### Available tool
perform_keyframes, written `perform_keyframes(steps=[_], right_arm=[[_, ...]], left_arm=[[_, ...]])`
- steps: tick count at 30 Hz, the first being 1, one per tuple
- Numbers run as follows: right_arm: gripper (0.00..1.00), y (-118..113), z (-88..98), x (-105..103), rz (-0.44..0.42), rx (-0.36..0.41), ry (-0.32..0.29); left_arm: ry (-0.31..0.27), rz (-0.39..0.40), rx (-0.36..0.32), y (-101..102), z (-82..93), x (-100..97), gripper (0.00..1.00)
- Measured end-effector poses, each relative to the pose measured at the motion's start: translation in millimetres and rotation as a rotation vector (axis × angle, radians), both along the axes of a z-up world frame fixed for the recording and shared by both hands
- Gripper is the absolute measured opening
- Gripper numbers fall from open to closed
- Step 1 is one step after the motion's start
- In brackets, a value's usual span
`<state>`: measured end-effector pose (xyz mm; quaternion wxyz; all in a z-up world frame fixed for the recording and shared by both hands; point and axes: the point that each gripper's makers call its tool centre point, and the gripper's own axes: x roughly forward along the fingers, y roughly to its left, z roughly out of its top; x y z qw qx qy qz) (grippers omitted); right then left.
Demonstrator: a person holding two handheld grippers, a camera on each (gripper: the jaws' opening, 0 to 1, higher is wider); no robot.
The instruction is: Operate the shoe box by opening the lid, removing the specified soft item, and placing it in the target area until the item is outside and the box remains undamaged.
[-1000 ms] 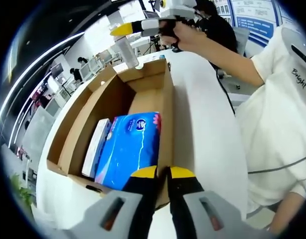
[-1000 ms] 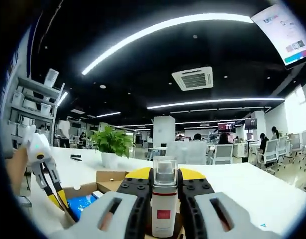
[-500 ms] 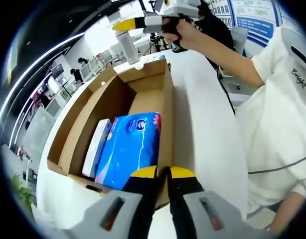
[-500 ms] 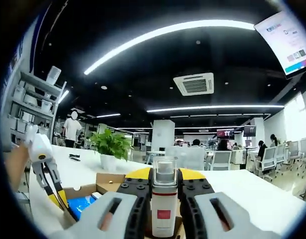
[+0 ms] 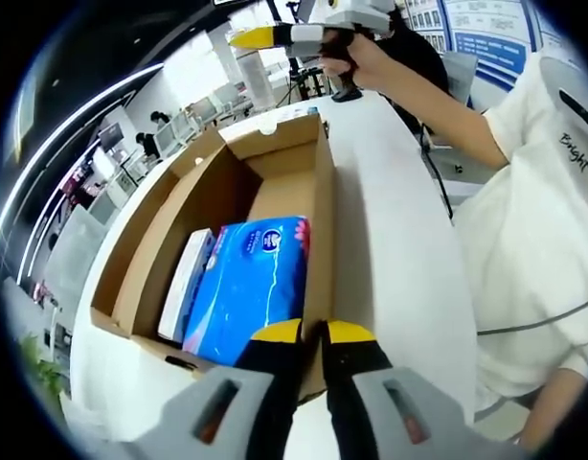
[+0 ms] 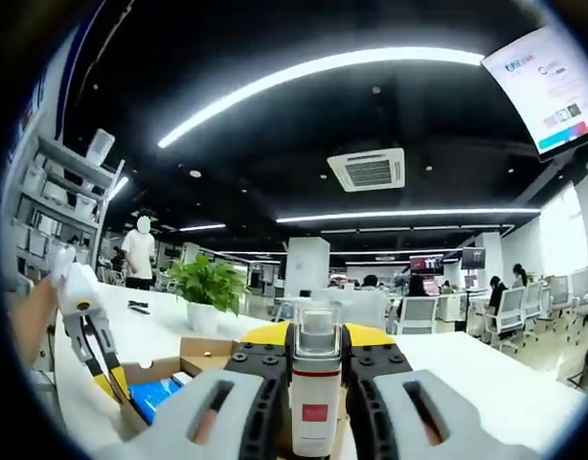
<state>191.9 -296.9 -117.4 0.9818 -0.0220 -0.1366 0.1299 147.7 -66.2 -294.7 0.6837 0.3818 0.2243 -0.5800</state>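
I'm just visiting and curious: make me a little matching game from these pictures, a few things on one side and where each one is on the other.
Things:
1. blue tissue pack
2. white bottle
3. left claw
4. potted plant

Places:
A. on the far table
B. shut on the cardboard box wall
C. lying inside the box
D. held in the right claw

Pairs: 1-C, 2-D, 3-B, 4-A

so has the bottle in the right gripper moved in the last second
Yes. In the left gripper view the bottle, held by the right gripper, has risen up and away from the cardboard box rim.
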Motion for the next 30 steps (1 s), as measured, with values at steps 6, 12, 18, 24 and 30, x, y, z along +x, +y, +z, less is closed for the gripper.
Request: perform_keyframes(steps=[6, 12, 18, 24, 30], right_arm=[[0.18, -7, -0.2, -6, -0.016, -0.014, -0.024], [0.18, -18, -10.1, -3, -0.034, 0.001, -0.009], [0.18, -23, -14.8, -3, -0.045, -0.002, -0.002], [0.18, -31, -15.0, -5, -0.062, -0.016, -0.004], [0.18, -44, -8.8, -12, -0.114, -0.151, -0.093]], left_arm=[[-0.003, 0.000, -0.005, 0, 0.5, 0.0, 0.07], [-0.008, -0.002, -0.006, 0, 0.5, -0.4, 0.07], [-0.003, -0.003, -0.007, 0, 0.5, -0.3, 0.07], [-0.006, -0.001, -0.009, 0, 0.5, -0.5, 0.07], [-0.007, -0.003, -0.008, 0, 0.5, -0.7, 0.07]])
